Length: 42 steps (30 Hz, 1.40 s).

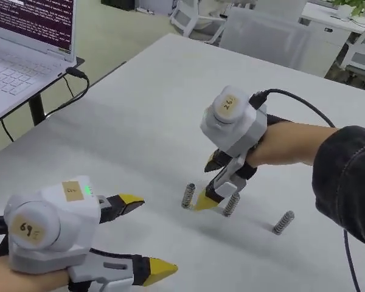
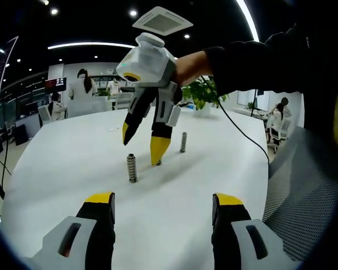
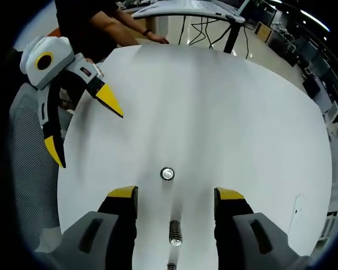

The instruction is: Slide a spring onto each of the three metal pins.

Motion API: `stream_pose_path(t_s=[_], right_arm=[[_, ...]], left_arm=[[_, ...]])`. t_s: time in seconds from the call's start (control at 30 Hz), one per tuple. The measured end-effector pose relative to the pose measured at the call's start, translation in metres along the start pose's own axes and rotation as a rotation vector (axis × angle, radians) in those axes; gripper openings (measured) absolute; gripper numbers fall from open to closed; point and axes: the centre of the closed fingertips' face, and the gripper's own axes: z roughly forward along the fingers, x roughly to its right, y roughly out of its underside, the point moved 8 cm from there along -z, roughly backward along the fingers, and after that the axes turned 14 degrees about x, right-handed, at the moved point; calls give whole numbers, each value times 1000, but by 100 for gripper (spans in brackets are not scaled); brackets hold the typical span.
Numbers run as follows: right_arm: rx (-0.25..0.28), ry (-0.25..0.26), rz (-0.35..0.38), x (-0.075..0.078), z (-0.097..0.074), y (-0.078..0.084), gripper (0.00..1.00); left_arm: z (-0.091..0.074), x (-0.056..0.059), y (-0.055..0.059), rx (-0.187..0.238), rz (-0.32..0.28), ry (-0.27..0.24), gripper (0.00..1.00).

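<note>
Three springs stand up in a row on the white counter [image 1: 140, 109]. The near spring [image 1: 188, 196] is the one closest to the left tool [image 1: 147, 236]. The middle spring [image 1: 231, 204] comes next. The last spring [image 1: 283, 222] stands off to the side, apart from the other two. I cannot tell if a pin is inside each one.

The right tool [image 1: 208, 184] points down at the counter. Its two jaws are spread apart and they pinch nothing. One yellow tip is down low between the near spring and the middle spring, just beside the middle one. In the right gripper view, one spring sits in the gap between the jaws and touches neither of them. A round shiny top shows just ahead of it.

The left tool is low, close to the person and well apart from the springs. Its jaws are spread wide too, and it holds nothing. It points toward the springs.

A laptop [image 1: 24, 55] sits open off to the left of the counter. A black cable [image 1: 79, 76] is plugged into it.
</note>
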Motion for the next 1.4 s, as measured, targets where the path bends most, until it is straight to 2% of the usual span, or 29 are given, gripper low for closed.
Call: stream_pose_path(t_s=[0.17, 0.23, 0.43, 0.7, 1.0, 1.4], right_arm=[[78, 62, 7, -2, -21, 0, 57], [126, 92, 23, -5, -30, 2, 58], [184, 149, 35, -11, -46, 9, 62], [296, 248, 97, -16, -72, 25, 67], [384, 365, 193, -34, -102, 62, 67], [457, 485, 304, -66, -116, 106, 69]], left_arm=[[2, -2, -4, 3, 8, 4, 66], [5, -2, -6, 6, 12, 6, 66], [10, 0, -10, 1, 25, 20, 66], [15, -1, -12, 0, 29, 29, 67], [25, -6, -17, 15, 29, 35, 68], [29, -5, -22, 28, 27, 46, 69]])
